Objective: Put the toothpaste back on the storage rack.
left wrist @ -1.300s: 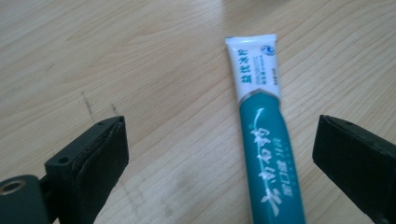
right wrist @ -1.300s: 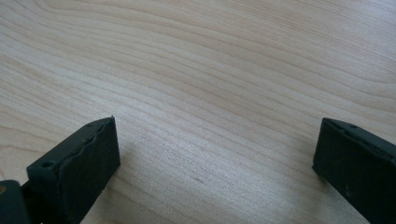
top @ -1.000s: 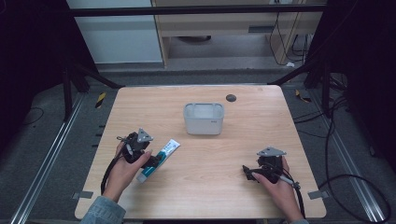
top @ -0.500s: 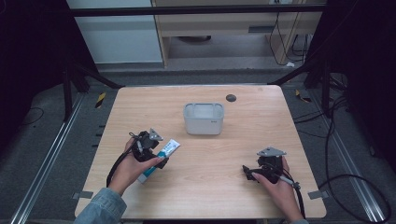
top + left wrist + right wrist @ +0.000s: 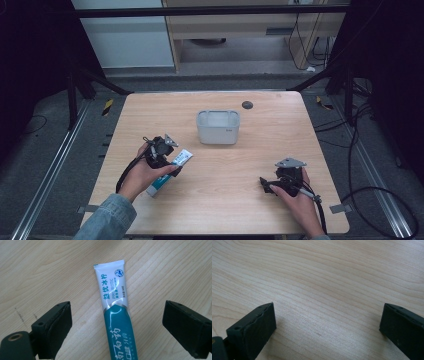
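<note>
A white and teal toothpaste tube (image 5: pixel 170 171) lies flat on the wooden table (image 5: pixel 300 135), left of centre. My left gripper (image 5: pixel 165 157) hovers right over it, open. In the left gripper view the tube (image 5: pixel 116 312) runs up between the two wide-apart jaws, its crimped white end pointing away, and neither jaw touches it. My right gripper (image 5: pixel 267 185) rests low near the table's front right, open, with only bare wood between its jaws (image 5: pixel 327 322). A white rectangular bin (image 5: pixel 218 126) stands at the table's middle, beyond both grippers.
A small dark round disc (image 5: pixel 246 105) sits near the table's far edge. Black frame posts and cables stand around the table on the grey floor. Bare wood stretches between the two grippers.
My left gripper has moved right and forward over the toothpaste tube, and now straddles it. The right gripper has stayed in place.
</note>
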{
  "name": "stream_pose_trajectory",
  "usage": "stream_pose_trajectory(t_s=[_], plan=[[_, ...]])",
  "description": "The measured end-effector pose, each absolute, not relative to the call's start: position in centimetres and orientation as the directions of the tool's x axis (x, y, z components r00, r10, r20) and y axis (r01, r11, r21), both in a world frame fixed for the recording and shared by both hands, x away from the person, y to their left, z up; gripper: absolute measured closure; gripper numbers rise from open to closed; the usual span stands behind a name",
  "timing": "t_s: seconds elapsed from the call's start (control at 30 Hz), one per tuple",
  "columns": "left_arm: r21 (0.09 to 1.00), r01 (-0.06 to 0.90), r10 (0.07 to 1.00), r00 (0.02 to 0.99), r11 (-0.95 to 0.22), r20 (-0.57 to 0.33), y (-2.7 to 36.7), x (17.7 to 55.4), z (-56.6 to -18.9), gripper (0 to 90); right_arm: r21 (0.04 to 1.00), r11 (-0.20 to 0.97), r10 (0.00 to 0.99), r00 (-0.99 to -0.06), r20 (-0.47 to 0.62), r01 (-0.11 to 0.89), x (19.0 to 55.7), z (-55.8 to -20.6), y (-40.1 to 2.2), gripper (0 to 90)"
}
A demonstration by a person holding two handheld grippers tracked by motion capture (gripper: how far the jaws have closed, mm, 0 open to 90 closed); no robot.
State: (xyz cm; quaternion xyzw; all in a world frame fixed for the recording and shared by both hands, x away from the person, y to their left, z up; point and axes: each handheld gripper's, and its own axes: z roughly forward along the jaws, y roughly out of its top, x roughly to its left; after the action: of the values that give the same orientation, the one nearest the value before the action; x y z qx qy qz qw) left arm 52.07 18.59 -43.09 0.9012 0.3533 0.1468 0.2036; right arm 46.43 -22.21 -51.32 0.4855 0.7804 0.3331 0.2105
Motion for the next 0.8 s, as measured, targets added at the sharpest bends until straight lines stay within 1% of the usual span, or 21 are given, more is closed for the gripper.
stream_pose_trajectory(t_s=[0.03, 0.07, 0.2, 0.33, 0.37, 0.47, 0.53, 0.6, 0.67, 0.8], plan=[[0.462, 0.584, 0.701, 0.703, -0.667, 0.122, 18.52, 52.20, -43.24, 6.0, 0.724, 0.307, 0.898, -0.440, -0.005, 0.618, 46.43, -51.32, -22.20, 0.8], [0.462, 0.584, 0.701, 0.703, -0.667, 0.122, 18.52, 52.20, -43.24, 5.8, 0.724, 0.307, 0.898, -0.440, -0.005, 0.618, 46.43, -51.32, -22.20, 0.8], [0.436, 0.592, 0.696, 0.707, -0.678, 0.123, 18.43, 52.33, -43.71, 7.0, 0.724, 0.307, 0.898, -0.440, -0.005, 0.618, 46.43, -51.32, -22.20, 0.8], [0.437, 0.595, 0.698, 0.707, -0.675, 0.116, 18.35, 52.32, -43.78, 7.2, 0.724, 0.307, 0.898, -0.440, -0.005, 0.618, 46.43, -51.32, -22.21, 0.8], [0.435, 0.595, 0.696, 0.709, -0.676, 0.113, 18.30, 52.32, -43.79, 9.7, 0.724, 0.307, 0.898, -0.440, -0.006, 0.618, 46.43, -51.32, -22.20, 0.7], [0.430, 0.598, 0.697, 0.708, -0.677, 0.112, 18.10, 52.42, -43.77, 11.5, 0.723, 0.303, 0.899, -0.438, -0.002, 0.620, 46.42, -51.30, -22.19, 0.8], [0.419, 0.599, 0.693, 0.712, -0.683, 0.111, 17.92, 52.56, -43.73, 15.5, 0.723, 0.303, 0.899, -0.437, -0.001, 0.621, 46.42, -51.30, -22.18, 0.8], [0.410, 0.603, 0.696, 0.709, -0.684, 0.117, 17.82, 52.72, -43.71, 17.3, 0.723, 0.303, 0.899, -0.437, -0.001, 0.621, 46.41, -51.30, -22.18, 0.8], [0.404, 0.603, 0.693, 0.712, -0.687, 0.116, 17.76, 52.89, -43.66, 23.9, 0.724, 0.306, 0.898, -0.440, -0.005, 0.618, 46.43, -51.32, -22.20, 0.8], [0.398, 0.602, 0.690, 0.714, -0.692, 0.119, 17.60, 53.11, -43.42, 34.4, 0.724, 0.306, 0.898, -0.439, -0.005, 0.619, 46.43, -51.31, -22.20, 0.8]])
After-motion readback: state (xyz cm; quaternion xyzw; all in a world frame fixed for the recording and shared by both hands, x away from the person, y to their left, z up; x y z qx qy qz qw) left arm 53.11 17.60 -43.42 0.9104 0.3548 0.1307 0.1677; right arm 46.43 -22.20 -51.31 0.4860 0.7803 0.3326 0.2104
